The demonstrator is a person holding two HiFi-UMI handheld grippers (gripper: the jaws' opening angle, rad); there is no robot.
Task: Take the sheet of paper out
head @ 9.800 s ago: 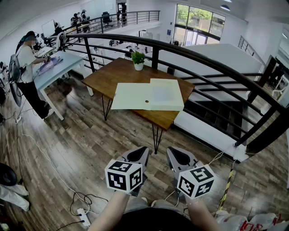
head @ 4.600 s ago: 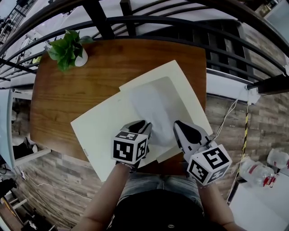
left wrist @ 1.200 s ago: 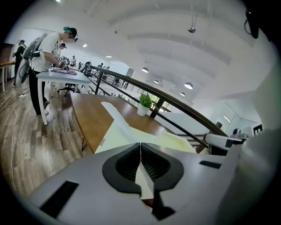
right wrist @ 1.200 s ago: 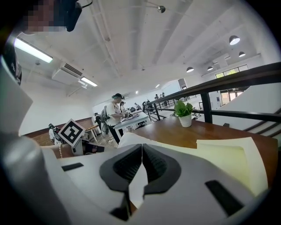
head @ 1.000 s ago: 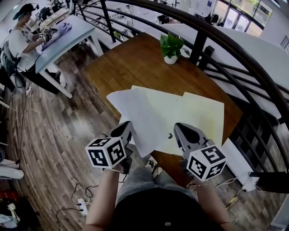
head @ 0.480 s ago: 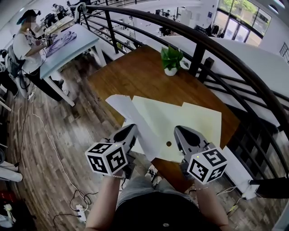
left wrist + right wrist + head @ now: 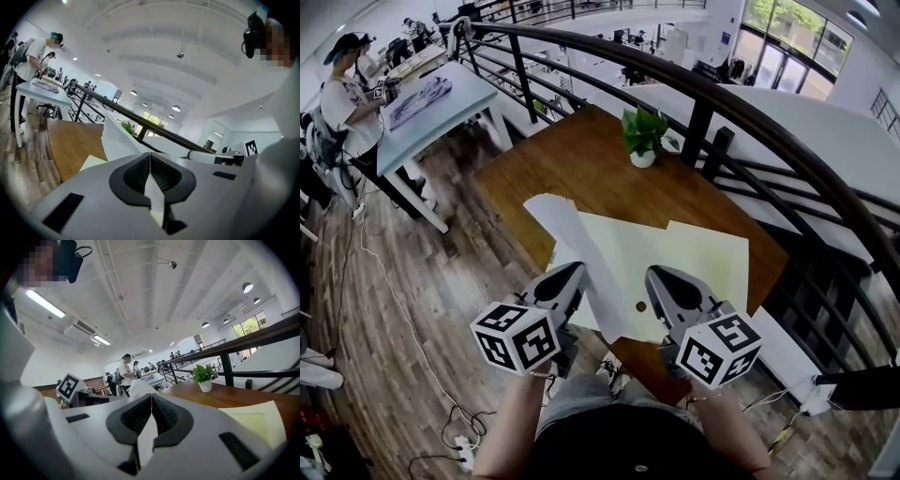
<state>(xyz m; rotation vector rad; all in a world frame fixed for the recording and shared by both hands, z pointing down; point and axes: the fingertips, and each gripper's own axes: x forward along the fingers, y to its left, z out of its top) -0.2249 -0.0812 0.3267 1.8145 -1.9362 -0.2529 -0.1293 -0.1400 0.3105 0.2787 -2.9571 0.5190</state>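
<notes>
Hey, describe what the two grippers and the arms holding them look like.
Both the left gripper and right gripper have smooth light grey shells tapering to rounded fingers lined with black ribbed pads. Each carries a white cube printed with black square markers. No cables show on them. The forearms have no sleeves; the person wears a dark top.

We are on an upper gallery of a large open-plan office. A curved black railing (image 7: 769, 122) edges a wood-plank floor (image 7: 441, 281). A wooden desk (image 7: 581, 169) carries a potted plant (image 7: 643, 141). A person (image 7: 337, 94) stands working at a pale blue desk (image 7: 441, 103), and tall windows (image 7: 787, 37) light the far side.
</notes>
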